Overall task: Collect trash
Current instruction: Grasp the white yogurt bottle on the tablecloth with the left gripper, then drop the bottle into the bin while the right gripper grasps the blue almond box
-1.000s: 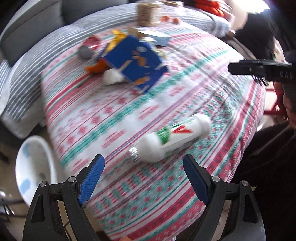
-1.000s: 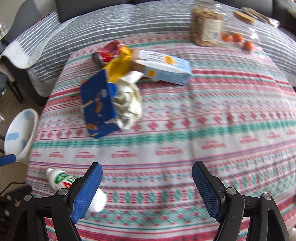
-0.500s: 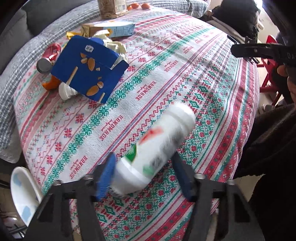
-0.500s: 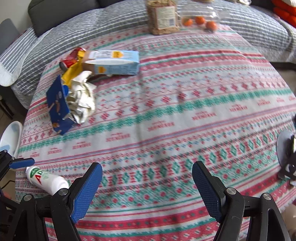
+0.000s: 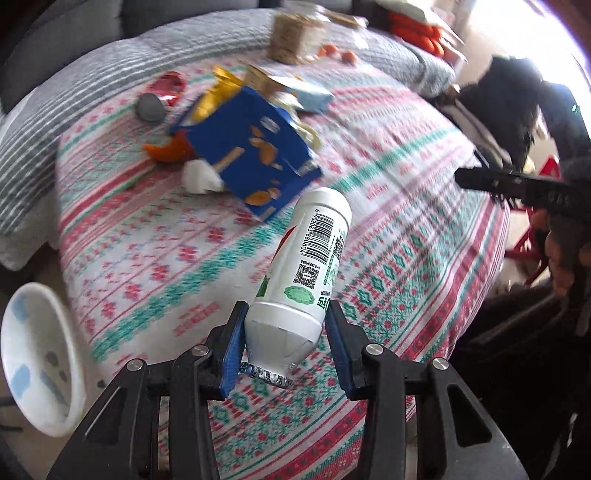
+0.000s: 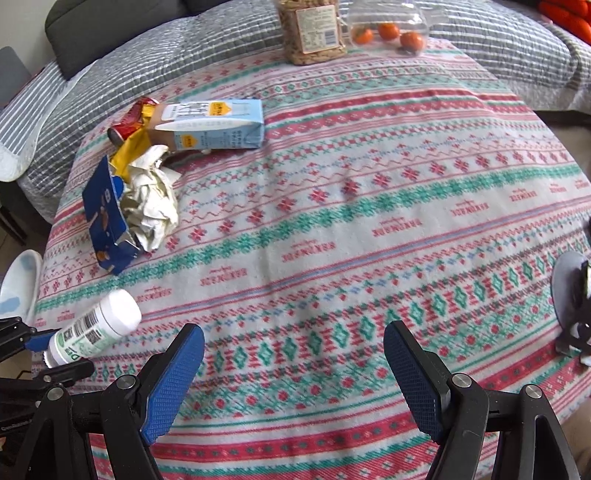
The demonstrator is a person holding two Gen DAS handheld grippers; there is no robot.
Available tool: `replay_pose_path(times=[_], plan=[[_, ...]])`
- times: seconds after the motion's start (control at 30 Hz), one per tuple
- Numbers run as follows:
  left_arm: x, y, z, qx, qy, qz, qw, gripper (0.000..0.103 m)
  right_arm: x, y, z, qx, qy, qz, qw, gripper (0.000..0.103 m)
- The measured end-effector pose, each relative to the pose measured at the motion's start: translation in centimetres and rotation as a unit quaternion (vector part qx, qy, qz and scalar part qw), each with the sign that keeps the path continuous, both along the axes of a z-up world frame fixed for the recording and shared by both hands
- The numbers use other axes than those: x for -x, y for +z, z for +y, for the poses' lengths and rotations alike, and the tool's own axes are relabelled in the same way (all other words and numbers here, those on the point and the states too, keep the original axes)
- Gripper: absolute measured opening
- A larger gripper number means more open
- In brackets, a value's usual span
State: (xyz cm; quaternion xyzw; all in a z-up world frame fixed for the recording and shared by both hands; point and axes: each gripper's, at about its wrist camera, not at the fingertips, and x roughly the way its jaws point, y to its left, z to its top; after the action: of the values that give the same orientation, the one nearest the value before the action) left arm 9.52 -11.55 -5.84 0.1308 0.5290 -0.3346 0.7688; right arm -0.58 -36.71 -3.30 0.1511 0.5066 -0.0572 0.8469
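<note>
Left hand-held gripper (image 5: 286,338), its jaws having just been closing, now clamps its blue pads on the neck end of a white plastic drink bottle with a green and red label and barcode (image 5: 308,266), holding it tilted above the near left edge of the worktop (image 6: 369,229), foil-rimmed mouth toward the camera. Beyond that edge, at far left, sits a white bowl-shaped bin with pale blue patches (image 5: 35,354). Farther back on the red, green and white knitted-pattern cloth lies the trash heap: a torn blue cardboard snack box (image 6: 105,221), crumpled cream paper (image 6: 153,201) just beside it, a yellow foil wrapper (image 6: 129,155), a red drink can on its side (image 6: 127,123), and a pale blue drink carton lying flat (image 6: 214,125). At the far edge stand a clear jar of brown snacks (image 6: 314,31) and a clear plastic box of small oranges (image 6: 389,31). Right hand-held gripper (image 6: 293,373) hovers over the near middle of the cloth, jaws wide apart with nothing between them
</note>
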Motion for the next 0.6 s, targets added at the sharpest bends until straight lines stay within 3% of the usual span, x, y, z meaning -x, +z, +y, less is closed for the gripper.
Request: replay_pose_path(times=[0.17, 0.33, 0.6], plan=[[-0.8, 2.0, 3.7, 0.027, 0.060, -0.011, 0.9978, 0.044, -2.0, 0.4, 1.8, -0.007, 0.012, -0.004, 1.000, 0.083], [-2.4, 3.0, 7.9, 0.032, 0.148, -0.027, 0.9881, 0.044, -4.5, 0.5, 4.7, -0.004, 0.025, -0.004, 1.000, 0.083], [-3.7, 3.1, 13.1, 0.036, 0.217, -0.020, 0.9753, 0.044, -8.3, 0.1, 11.5, 0.059, 0.075, -0.012, 0.995, 0.083]])
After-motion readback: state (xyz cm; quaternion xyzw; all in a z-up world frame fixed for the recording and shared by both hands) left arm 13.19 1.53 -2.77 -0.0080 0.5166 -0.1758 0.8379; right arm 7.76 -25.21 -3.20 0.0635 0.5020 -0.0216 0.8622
